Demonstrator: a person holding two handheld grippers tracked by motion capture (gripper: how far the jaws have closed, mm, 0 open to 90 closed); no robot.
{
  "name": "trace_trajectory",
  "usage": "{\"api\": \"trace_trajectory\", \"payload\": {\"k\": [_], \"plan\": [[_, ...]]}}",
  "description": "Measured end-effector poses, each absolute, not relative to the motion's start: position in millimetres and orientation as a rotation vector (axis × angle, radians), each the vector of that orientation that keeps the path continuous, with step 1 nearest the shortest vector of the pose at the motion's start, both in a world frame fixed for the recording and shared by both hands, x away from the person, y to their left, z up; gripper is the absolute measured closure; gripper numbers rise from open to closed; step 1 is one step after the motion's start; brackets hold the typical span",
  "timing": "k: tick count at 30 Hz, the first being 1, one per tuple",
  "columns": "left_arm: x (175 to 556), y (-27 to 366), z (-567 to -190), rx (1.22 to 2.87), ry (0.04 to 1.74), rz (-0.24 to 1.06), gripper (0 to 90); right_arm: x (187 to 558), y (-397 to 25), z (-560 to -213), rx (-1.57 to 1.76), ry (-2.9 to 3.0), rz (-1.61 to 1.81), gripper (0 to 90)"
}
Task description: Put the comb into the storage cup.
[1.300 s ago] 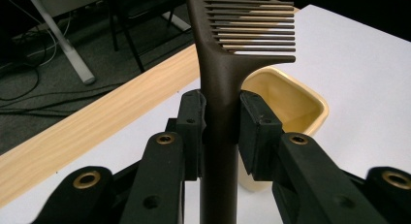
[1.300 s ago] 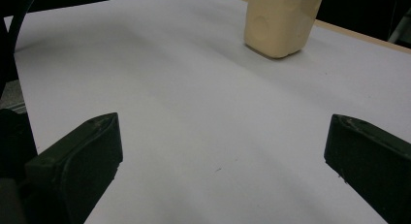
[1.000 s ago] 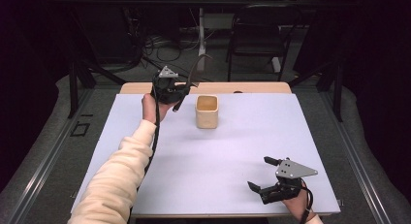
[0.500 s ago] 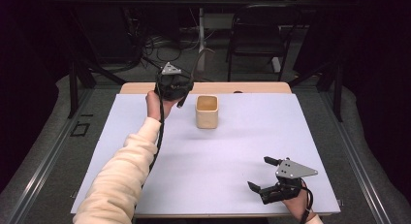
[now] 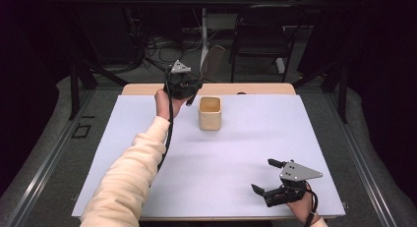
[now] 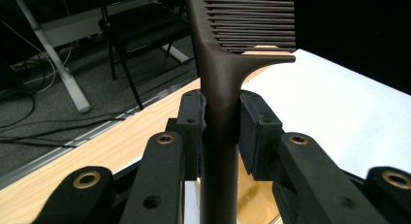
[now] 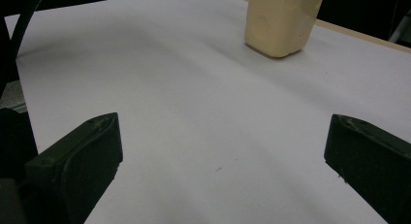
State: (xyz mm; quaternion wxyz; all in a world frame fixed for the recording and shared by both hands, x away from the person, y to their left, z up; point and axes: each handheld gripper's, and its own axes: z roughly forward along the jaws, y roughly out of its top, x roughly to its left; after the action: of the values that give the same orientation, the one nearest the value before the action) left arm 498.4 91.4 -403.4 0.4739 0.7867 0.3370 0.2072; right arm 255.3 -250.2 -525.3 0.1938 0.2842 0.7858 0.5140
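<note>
Left gripper (image 6: 220, 120) clamped on dark comb (image 6: 228, 78) handle, raised just left of beige cup (image 5: 210, 113) at table's (image 5: 246, 153) far side. Right gripper (image 5: 268, 180) jaws wide apart, resting near right front corner.

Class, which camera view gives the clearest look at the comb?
The left gripper view: the comb stands large, its handle clamped between the left gripper pads, teeth plain at the top. In the high view it is a thin dark sliver at that gripper, beside the beige cup.

Left gripper (image 5: 184, 84) with comb (image 6: 228, 64) now slightly nearer the cup (image 5: 210, 113).
</note>
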Motion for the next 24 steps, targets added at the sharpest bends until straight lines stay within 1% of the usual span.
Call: {"api": "trace_trajectory", "payload": {"k": [24], "plan": [[501.9,73.6,-400.4,1.88,0.796,0.518,72.4,255.3,-250.2,-525.3,0.799,2.204,1.443,0.0]]}}
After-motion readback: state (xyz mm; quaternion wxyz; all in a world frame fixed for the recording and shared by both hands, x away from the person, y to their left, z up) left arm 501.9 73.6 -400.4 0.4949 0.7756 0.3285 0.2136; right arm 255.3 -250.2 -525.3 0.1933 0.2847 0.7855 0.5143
